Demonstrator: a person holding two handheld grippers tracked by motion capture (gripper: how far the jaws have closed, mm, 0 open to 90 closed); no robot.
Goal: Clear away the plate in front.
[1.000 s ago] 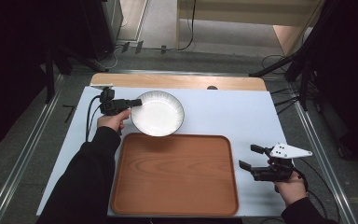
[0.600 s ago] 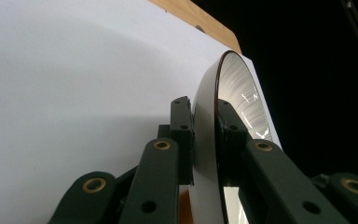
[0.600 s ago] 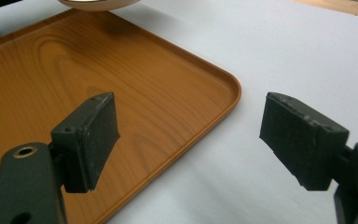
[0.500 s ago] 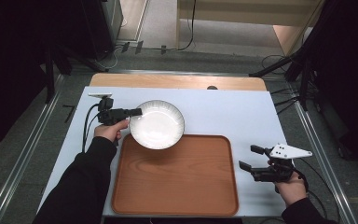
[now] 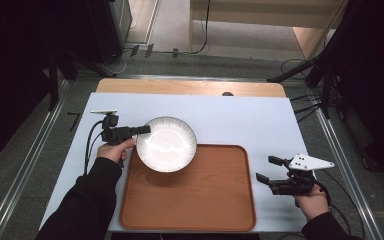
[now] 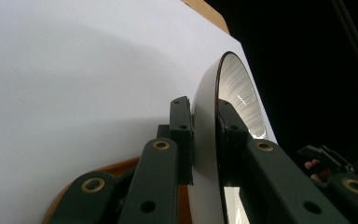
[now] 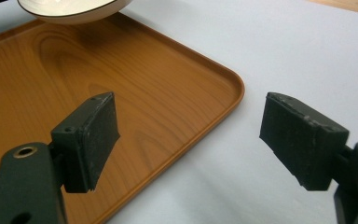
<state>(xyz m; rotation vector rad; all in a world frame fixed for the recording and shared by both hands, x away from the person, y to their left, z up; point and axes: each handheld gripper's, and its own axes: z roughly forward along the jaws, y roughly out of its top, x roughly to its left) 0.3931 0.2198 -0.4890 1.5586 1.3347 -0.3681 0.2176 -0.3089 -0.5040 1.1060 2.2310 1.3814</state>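
A white bowl (image 5: 166, 143) with a dark rim hangs over the far left corner of the wooden tray (image 5: 200, 200). My left gripper (image 5: 143, 130) is shut on the bowl's left rim. In the left gripper view the two pads clamp the bowl's wall (image 6: 204, 121) from either side. My right gripper (image 5: 267, 170) stands open to the right of the tray, low over the white table, with nothing between its jaws. In the right gripper view its gripper (image 7: 189, 140) frames the tray's near corner (image 7: 223, 93), and the bowl (image 7: 70, 11) hangs at the top left.
The tray lies on a white sheet (image 5: 250, 120) over a wooden table top (image 5: 190, 87). Metal rails (image 5: 27, 160) run along both sides. Cables (image 5: 300, 70) lie on the floor behind the table, and a cable (image 5: 90, 147) trails from my left gripper.
My left hand has carried the bowl nearer and to the right, from the white sheet to above the tray's far left corner. The right gripper has stayed still.
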